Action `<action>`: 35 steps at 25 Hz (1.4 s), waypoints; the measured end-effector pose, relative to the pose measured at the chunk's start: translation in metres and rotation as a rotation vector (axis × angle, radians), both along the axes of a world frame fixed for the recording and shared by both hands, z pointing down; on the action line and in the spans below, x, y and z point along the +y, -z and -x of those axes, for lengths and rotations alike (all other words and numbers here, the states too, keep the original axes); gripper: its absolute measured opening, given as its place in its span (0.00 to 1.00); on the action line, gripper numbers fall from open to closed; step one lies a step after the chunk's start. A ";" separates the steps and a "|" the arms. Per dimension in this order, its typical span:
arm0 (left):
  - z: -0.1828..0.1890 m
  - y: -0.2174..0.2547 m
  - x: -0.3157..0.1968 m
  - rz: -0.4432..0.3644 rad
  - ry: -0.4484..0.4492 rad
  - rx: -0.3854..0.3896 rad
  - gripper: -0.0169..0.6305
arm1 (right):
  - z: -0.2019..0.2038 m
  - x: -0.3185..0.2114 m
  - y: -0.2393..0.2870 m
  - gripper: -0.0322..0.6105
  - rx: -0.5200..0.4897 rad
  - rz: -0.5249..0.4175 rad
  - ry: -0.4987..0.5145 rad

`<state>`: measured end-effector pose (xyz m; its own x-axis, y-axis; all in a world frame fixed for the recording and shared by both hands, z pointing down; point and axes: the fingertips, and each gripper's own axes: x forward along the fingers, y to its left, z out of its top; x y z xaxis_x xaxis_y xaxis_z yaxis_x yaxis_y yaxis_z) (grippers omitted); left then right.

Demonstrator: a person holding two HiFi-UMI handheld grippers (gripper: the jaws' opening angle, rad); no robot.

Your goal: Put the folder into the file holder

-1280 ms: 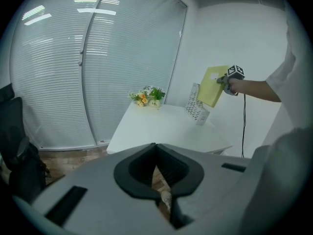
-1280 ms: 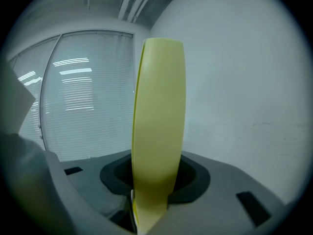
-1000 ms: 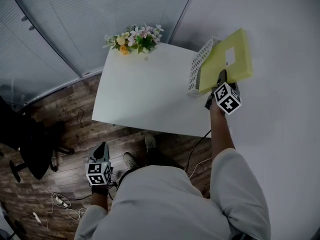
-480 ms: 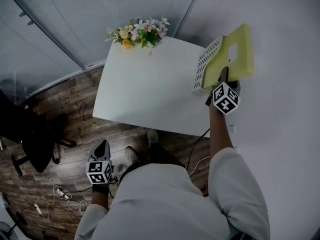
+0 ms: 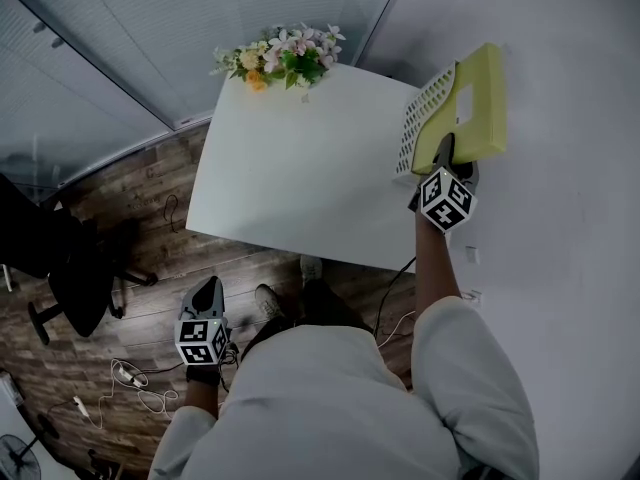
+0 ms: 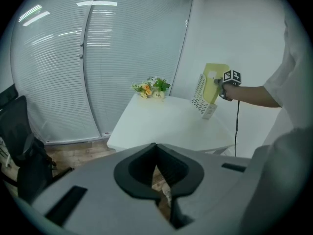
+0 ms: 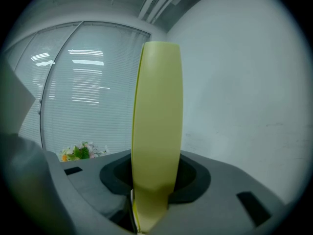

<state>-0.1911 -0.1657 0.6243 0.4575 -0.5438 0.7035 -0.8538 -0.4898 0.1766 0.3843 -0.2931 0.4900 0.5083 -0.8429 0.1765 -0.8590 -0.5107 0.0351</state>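
The right gripper [image 5: 445,158] has its fingers [image 7: 195,175] clamped narrowly on the lower edge of the yellow folder [image 5: 478,103], which rises upright just beyond them. The white mesh file holder [image 5: 428,118] stands immediately ahead and slightly left of those fingers, at the far right corner of the worktop [image 5: 300,168]. The folder looks to be at the holder's mouth but not seated. To finish well, keep the folder parallel to the mesh wall, lower it straight into the slot, and open the fingers only once its bottom edge rests inside. The holder is light and near the edge, so a sideways push could slide it off. The wall [image 5: 560,168] crowds the right side. The flowers [image 5: 280,60] stand well left of the fingers. The left gripper [image 5: 205,298] hangs low, fingers together and empty.
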 end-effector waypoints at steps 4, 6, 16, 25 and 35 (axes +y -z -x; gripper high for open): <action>-0.001 -0.002 0.002 0.012 0.000 -0.015 0.04 | 0.000 0.002 -0.025 0.31 -0.018 0.032 -0.007; -0.001 -0.003 0.003 0.017 0.000 -0.022 0.04 | 0.001 0.001 -0.033 0.31 -0.016 0.039 -0.009; -0.007 -0.009 0.008 0.033 -0.008 -0.033 0.04 | 0.003 0.000 -0.067 0.32 -0.026 0.076 -0.009; -0.009 -0.012 0.013 0.039 -0.003 -0.038 0.04 | 0.005 -0.001 -0.090 0.33 -0.022 0.114 -0.004; -0.015 -0.001 0.010 -0.009 -0.018 0.000 0.04 | 0.012 0.012 -0.066 0.49 -0.034 0.110 0.072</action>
